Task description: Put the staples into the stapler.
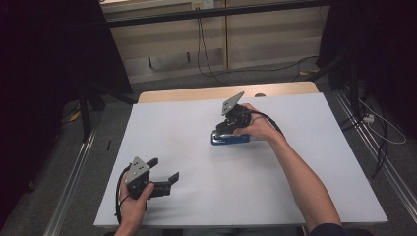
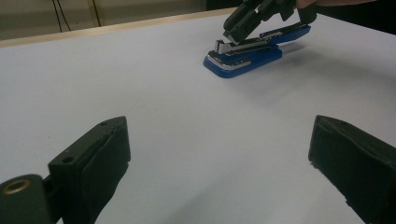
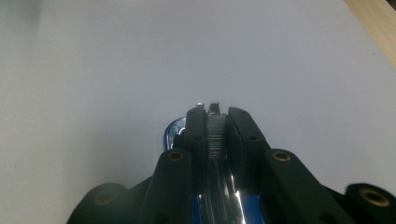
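A: Blue stapler (image 1: 230, 139) lying flat on the white desk (image 1: 196, 128), a little right of the middle and toward the far edge. Upper arm lifted off the base in the left gripper view, metal magazine (image 2: 236, 46) exposed between blue top and blue base.

B: Anything loaded in that magazine?

A: A ribbed silver strip running down its channel in the right gripper view; staples or bare rail, cannot tell.

B: And the right gripper (image 1: 231, 123)?

A: Angled down onto the stapler from the far side. Fingers (image 3: 198, 133) drawn close and pinching the metal magazine from both sides, pads pressed against it.

B: Left gripper (image 1: 164, 172)?

A: Near the front left corner of the desk, held low, well apart from the stapler. Fingers (image 2: 100, 154) spread wide, just bare desk between them.

B: Surroundings?

A: Wooden edge (image 1: 196, 93) showing along the far side beyond the white sheet. Dark floor with loose cables (image 1: 206, 59) behind, pale panelled wall farther back, metal rails along both sides. Open white surface between the left gripper and the stapler.
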{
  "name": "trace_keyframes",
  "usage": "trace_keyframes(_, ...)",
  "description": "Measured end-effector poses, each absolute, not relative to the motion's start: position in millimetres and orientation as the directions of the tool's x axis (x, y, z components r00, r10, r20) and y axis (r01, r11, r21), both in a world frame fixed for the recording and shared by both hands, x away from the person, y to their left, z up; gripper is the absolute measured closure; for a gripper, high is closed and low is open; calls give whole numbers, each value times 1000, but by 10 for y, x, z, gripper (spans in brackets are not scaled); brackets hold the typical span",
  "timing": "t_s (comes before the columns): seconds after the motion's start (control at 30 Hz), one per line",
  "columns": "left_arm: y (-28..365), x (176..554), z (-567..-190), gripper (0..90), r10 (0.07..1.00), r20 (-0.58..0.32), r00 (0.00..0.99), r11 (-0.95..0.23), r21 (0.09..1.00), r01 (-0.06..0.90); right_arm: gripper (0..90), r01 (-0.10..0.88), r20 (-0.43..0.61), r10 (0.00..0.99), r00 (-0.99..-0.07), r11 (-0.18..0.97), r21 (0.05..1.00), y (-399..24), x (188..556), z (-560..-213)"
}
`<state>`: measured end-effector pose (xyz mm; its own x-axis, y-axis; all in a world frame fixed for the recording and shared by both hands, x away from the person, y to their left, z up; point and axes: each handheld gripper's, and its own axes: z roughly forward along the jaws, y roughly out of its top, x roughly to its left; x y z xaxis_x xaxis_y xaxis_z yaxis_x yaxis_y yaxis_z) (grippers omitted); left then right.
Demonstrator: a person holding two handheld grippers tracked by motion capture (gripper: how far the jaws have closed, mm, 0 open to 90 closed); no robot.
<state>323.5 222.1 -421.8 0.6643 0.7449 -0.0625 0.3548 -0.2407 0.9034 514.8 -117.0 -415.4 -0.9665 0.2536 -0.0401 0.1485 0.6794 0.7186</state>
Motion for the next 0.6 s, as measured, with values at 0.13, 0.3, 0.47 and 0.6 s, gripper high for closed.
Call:
trace_keyframes(0.13,2222,3234,-4218,57,745,-67,663,-235,905,355,790,142,-45,248,-968,682,718,-1191,5167,-4160)
trace_keyframes(0.3,2223,3235,-4218,57,746,-61,663,-242,903,356,790,135,-38,232,-972,685,716,-1193,5165,-4169)
trace_keyframes(0.47,2223,3232,-4218,57,745,-66,664,-236,905,355,790,127,-46,228,-973,688,715,-1174,5164,-4180)
trace_keyframes(0.6,2224,3234,-4217,57,746,-61,663,-242,902,356,790,125,-47,225,-973,687,716,-1170,5169,-4190)
